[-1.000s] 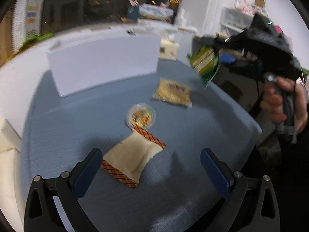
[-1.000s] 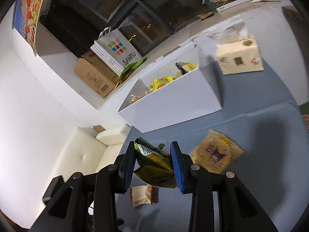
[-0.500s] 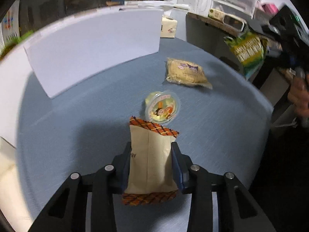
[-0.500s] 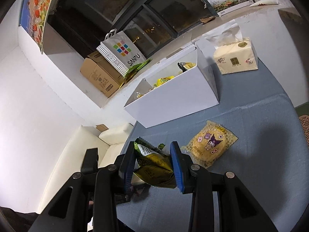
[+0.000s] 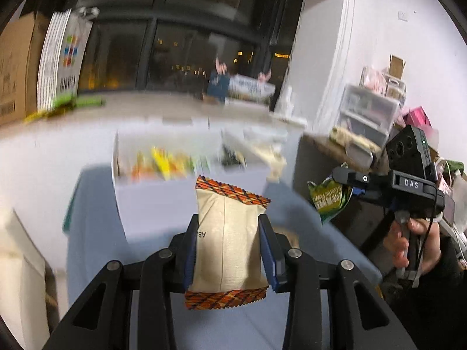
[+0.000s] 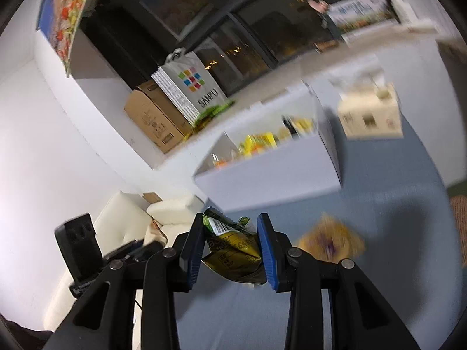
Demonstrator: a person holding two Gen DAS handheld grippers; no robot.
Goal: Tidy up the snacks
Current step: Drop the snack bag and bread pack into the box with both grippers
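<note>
Both tools are carrying: the left tool (image 5: 229, 250) pinches a beige packet (image 5: 227, 242), the right tool (image 6: 232, 249) a green bag (image 6: 232, 246), the white box (image 6: 271, 172) ahead awaiting release over it.

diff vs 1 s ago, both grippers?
Left gripper closed on the beige snack packet and lifted it off the blue table, toward the white box. Right gripper unchanged, still holding the green snack bag.
</note>
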